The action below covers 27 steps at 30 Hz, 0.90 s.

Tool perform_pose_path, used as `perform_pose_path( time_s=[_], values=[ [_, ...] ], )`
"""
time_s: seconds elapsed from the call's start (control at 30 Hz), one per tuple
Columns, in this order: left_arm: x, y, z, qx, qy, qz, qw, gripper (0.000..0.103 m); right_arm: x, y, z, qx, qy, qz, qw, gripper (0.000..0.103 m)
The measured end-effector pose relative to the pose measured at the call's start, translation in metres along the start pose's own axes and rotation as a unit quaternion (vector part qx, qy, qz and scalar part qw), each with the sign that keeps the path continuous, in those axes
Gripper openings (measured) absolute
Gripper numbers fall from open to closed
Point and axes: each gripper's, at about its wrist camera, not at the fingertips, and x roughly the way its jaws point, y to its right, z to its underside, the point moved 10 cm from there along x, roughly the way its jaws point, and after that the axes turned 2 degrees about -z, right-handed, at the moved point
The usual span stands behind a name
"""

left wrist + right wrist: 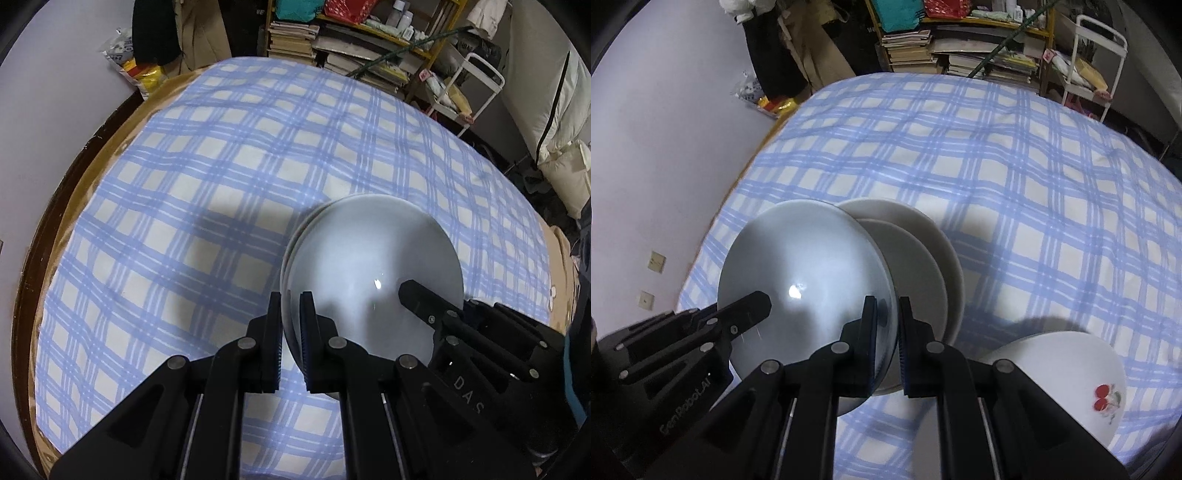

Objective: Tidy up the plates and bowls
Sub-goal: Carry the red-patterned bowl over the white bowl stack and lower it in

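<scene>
— Where does the left wrist view sit?
— Close above the bed (229, 155), angled steeply down towards its far edge.
— And the right?
— Likewise; both share the grey plate (369, 266) (805, 266) and the far shelves (369, 48) (960, 48).

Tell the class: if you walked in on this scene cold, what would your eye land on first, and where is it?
First, the grey-white plate at centre, held above the blue checked cloth with the left gripper and right gripper each clamped on an opposite rim. Under it, toward the right in the right wrist view, sit two stacked cream dishes. At lower right lies a white bowl with a red cherry print.
</scene>
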Motion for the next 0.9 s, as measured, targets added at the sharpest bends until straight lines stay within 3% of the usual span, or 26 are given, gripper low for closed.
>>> perform_pose_path(
  time_s=[0.23,0.4,0.53,0.63,0.73,0.9],
  values=[
    [0.005,0.004,0.0,0.014,0.003,-0.005,0.9999,0.008,0.004,0.01,0.002,-0.018,-0.006,0.011,1.0,0.017],
    [0.004,0.006,-0.002,0.023,0.006,-0.017,0.9996,0.008,0.002,0.012,0.001,-0.011,-0.005,-0.006,1.0,0.019],
    [-0.002,0.005,-0.001,0.011,0.008,-0.004,0.9999,0.008,-0.002,0.01,0.002,-0.02,-0.01,-0.015,1.0,0.022],
    [-0.006,0.001,-0.001,0.012,0.012,-0.019,0.9997,0.01,-0.006,0.01,0.002,-0.019,-0.012,-0.022,1.0,0.027],
    [-0.009,-0.005,-0.004,0.011,0.017,-0.033,0.9993,0.01,-0.015,0.014,-0.002,-0.025,0.0,-0.018,1.0,0.035],
    [-0.012,-0.017,-0.007,0.01,0.02,-0.054,0.9983,0.015,-0.031,0.026,-0.011,-0.023,0.022,-0.015,0.999,0.058]
  ],
)
